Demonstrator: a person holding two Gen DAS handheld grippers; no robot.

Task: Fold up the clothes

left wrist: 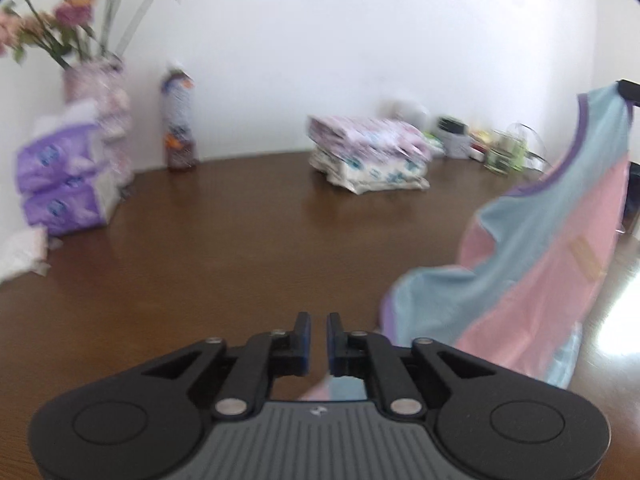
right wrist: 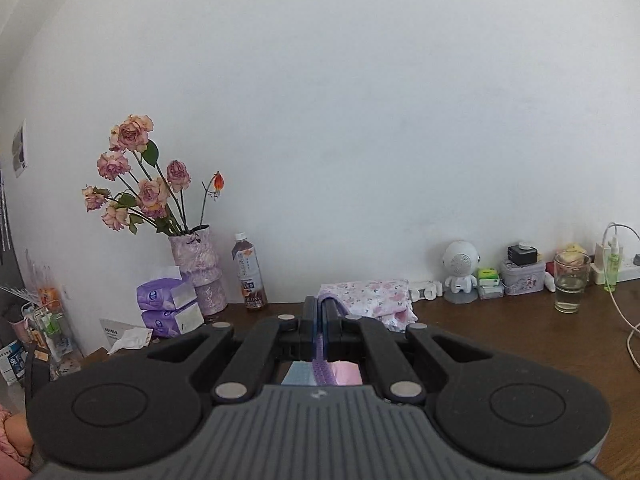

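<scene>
A: Item one: soft pink-and-pale-blue knit garment with purple ribbed trim. Location?

B: Hanging over the right side of the dark brown wooden table, its lower folds resting on the tabletop. One trimmed corner is lifted high by the right gripper, whose jaws are clamped on the purple rib; pink and blue cloth show just beneath them in the right wrist view.

A: Item two: left gripper?

B: Jaws nearly together with a narrow gap between the blue pads, nothing between them. It hovers above the table, with a bit of the cloth showing just behind its fingers.

A: Handling notes for the garment?

B: Judged light, limp, non-fragile. It drapes and sags freely, so a single hold lets it twist. The ribbed trim looks the firmest purchase; a second grip at the opposite trimmed corner or hem would probably spread it flat.

A: Background stock?

B: Folded floral-print fabric stack by the wall, purple tissue packs, a vase of dried pink roses. All well apart from the garment.
</scene>
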